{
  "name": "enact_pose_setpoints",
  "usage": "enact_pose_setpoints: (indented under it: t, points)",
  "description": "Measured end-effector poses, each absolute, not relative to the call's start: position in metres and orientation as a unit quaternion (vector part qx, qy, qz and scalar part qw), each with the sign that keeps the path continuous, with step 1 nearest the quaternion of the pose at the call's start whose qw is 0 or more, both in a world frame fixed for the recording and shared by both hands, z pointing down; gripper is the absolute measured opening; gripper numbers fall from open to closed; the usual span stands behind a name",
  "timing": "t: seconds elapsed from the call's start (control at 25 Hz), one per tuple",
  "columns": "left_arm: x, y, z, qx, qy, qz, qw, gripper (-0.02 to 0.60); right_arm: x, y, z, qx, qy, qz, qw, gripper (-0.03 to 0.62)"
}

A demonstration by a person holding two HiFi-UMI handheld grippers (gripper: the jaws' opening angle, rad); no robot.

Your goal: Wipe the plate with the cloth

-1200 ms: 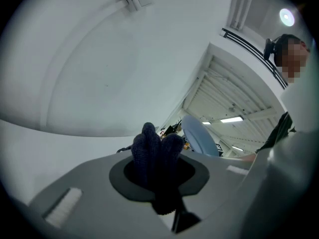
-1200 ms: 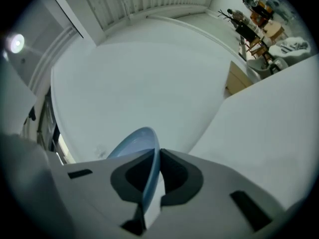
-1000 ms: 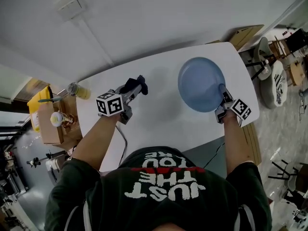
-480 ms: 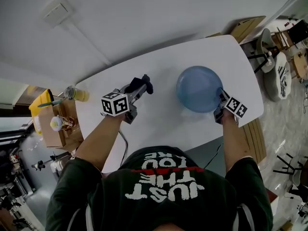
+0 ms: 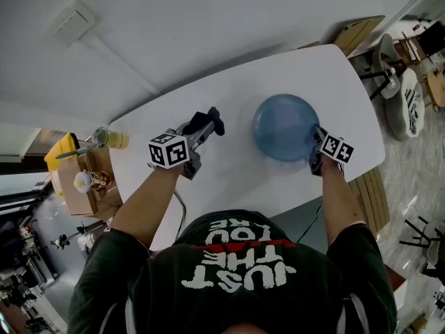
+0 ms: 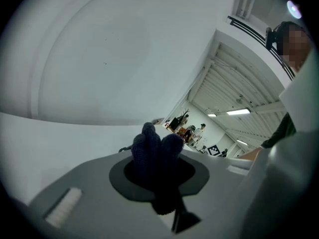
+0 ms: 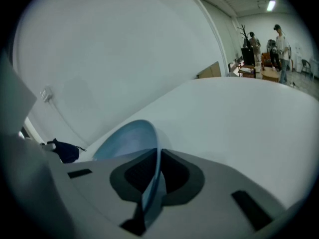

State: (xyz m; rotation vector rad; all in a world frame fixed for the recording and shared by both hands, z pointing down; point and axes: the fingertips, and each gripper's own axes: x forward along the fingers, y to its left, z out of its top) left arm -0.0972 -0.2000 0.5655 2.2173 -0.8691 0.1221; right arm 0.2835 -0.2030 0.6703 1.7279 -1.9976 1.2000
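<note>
White table (image 5: 229,176) under a pale wall carries the work. On the left gripper (image 5: 203,126) the fingers are pressed tight on the dark blue cloth (image 6: 155,153) — a bunched wad pokes out past the pinch, over the middle of the table. On the right gripper (image 5: 317,139) the fingers pinch the near right rim of the blue plate (image 5: 284,126), which sits on the table's right half. Cloth and plate are near each other but apart — bare table shows between them.
</note>
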Motion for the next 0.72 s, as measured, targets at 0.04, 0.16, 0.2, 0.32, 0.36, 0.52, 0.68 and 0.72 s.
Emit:
enact_pose_setpoints:
  t: [0.04,0.16,0.2,0.32,0.36,0.52,0.68,0.72]
  points:
    - [-0.097,-0.199,0.566,0.864,-0.339,0.049,0.37,0.066,0.282,-0.202,0.673,0.591,-0.681,0.408,0.143,0.015]
    - [-0.096,-0.196,0.567,0.863,-0.338,0.05,0.372,0.066,0.277,-0.196,0.682,0.582,-0.676,0.406,0.197,0.021]
    - [-0.096,-0.195,0.566,0.863,-0.338,0.05,0.372,0.066,0.275,-0.194,0.683,0.578,-0.676,0.408,0.206,0.074]
    - [-0.097,-0.194,0.561,0.864,-0.341,0.048,0.368,0.066,0.276,-0.192,0.675,0.577,-0.674,0.406,0.217,0.161]
    - [-0.099,-0.193,0.558,0.864,-0.342,0.045,0.366,0.066,0.278,-0.192,0.668,0.581,-0.675,0.401,0.214,0.164]
    - [-0.104,-0.193,0.537,0.868,-0.349,0.028,0.352,0.066,0.282,-0.188,0.616,0.585,-0.697,0.379,0.166,0.166]
    - [-0.108,-0.192,0.501,0.877,-0.358,0.013,0.321,0.066,0.274,-0.186,0.544,0.566,-0.742,0.34,0.12,0.164]
    - [-0.109,-0.191,0.491,0.879,-0.361,0.008,0.312,0.066,0.271,-0.187,0.524,0.559,-0.755,0.324,0.113,0.164]
